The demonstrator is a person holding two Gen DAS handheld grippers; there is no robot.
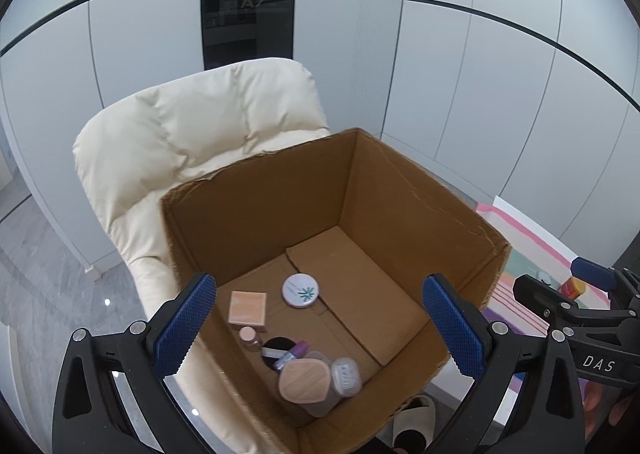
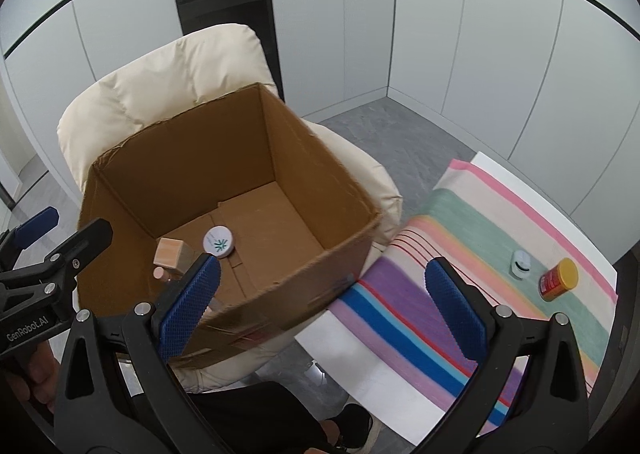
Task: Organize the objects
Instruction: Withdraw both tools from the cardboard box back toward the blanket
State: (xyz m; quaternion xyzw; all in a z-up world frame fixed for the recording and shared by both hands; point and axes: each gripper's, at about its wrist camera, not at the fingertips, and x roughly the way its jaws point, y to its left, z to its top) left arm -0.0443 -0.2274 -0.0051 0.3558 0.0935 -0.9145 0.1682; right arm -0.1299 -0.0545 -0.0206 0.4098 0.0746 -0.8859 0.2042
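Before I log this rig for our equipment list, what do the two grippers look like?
Both are black plastic frames with silver bolts, each ending in two blue fingers with knurled pads. The left gripper reads "CenRobot.AI" on its side in the right wrist view; the right gripper reads "DAS" in the left wrist view. No cables show.

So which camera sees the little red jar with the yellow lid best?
The right wrist view: the jar stands whole on the striped cloth, with nothing in front. The left wrist view shows only a sliver of it behind the right claw.
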